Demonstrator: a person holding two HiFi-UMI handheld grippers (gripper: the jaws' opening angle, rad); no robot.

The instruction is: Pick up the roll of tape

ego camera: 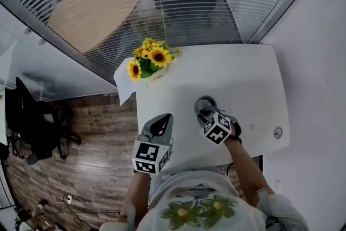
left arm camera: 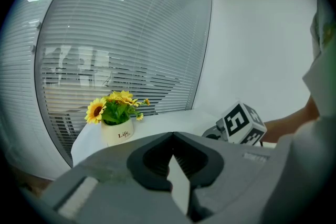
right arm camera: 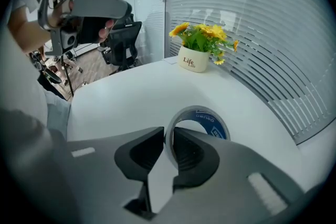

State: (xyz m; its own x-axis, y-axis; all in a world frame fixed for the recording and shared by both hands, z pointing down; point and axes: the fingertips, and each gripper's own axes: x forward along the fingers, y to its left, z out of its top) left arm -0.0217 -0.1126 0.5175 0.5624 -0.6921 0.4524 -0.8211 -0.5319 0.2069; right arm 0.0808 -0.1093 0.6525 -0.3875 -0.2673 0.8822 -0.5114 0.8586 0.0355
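Left gripper view showed the left gripper (left arm camera: 173,138) nearest the camera, jaws pressed together with nothing between them, well short of the sunflower pot (left arm camera: 118,132). The right gripper (right arm camera: 167,132) was clamped on the wall of the roll of tape (right arm camera: 207,117), one jaw inside the ring and one outside. Beyond it, the white table (right arm camera: 136,92) ran on to the pot at its far edge.

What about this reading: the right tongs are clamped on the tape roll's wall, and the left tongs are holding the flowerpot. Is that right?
Not quite. The left tongs hold nothing: they are shut and empty, and the flowerpot stands apart on the table, as the left gripper view shows. The right tongs are clamped on the wall of the tape roll.
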